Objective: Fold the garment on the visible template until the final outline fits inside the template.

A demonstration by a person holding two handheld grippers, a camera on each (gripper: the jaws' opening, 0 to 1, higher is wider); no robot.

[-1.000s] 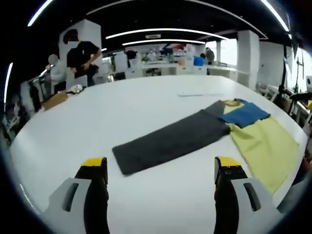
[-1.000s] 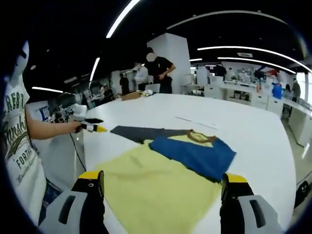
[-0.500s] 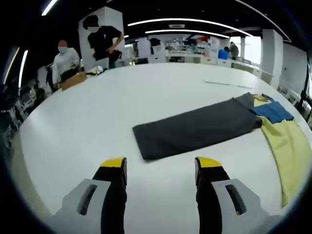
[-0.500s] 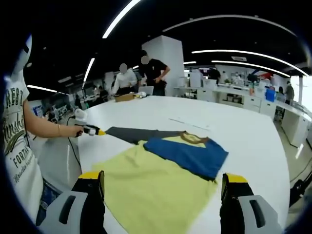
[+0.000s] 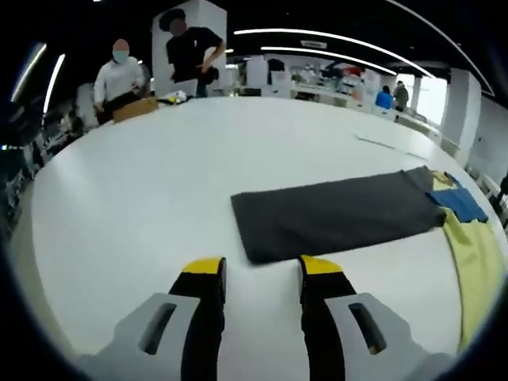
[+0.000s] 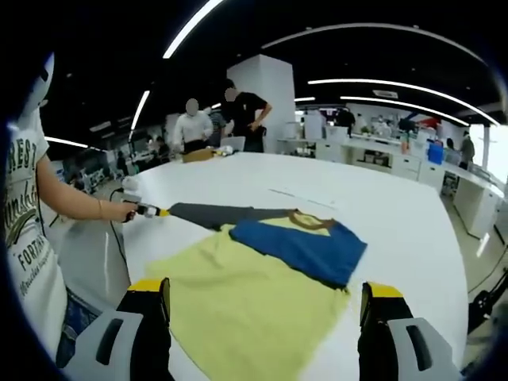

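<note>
Brown box (image 5: 132, 108) beside two bystanders (image 5: 119, 73)

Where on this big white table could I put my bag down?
The table is bare between the dark sleeve and the far edge with the cardboard box. In the right gripper view, it is also bare beyond the blue fold. The garment's yellow body crowds the near edge.

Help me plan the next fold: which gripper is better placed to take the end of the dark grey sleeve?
Left, probably. The left gripper sits right before the dark grey sleeve end, jaws narrowly apart; the right gripper hangs open over the yellow body.
</note>
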